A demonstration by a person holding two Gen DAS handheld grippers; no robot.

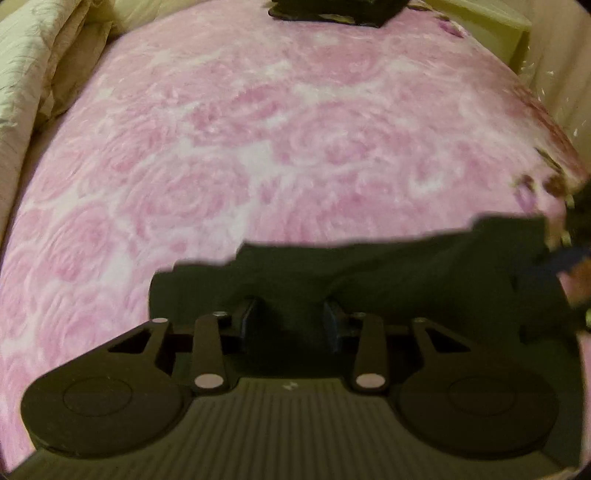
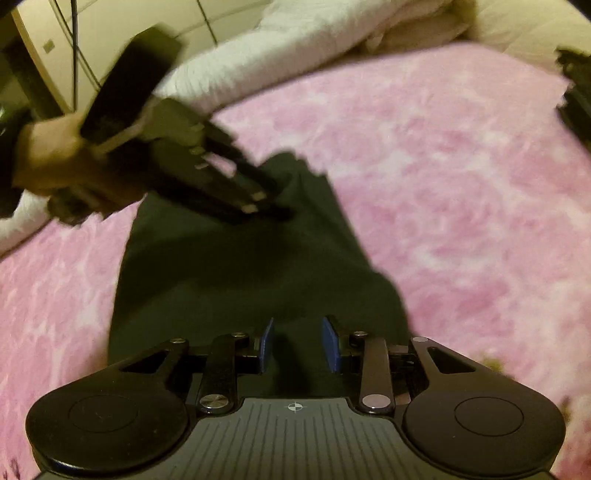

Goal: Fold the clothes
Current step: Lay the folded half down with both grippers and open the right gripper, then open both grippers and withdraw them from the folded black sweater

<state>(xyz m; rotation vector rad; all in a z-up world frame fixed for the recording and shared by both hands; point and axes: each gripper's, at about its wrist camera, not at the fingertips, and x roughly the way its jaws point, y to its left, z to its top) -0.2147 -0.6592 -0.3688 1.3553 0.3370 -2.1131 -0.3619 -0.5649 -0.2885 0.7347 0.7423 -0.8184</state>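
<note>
**Squarely over the dark garment, both grippers poised to pinch**

Flat on the pink rose-patterned blanket (image 1: 258,129) lies a dark garment (image 2: 240,266), stretched between the two tools. The left gripper (image 1: 290,325) hovers over one end with its jaws parted and cloth showing between the blue pads (image 1: 246,321); nothing is clamped. The right gripper (image 2: 297,345) sits likewise open over the opposite end. A good fold probably needs both pinching matching corners at once, lifting evenly, keeping the edge taut. A cream quilt (image 1: 40,55) and another dark bundle (image 1: 332,11) lie well apart.
</note>
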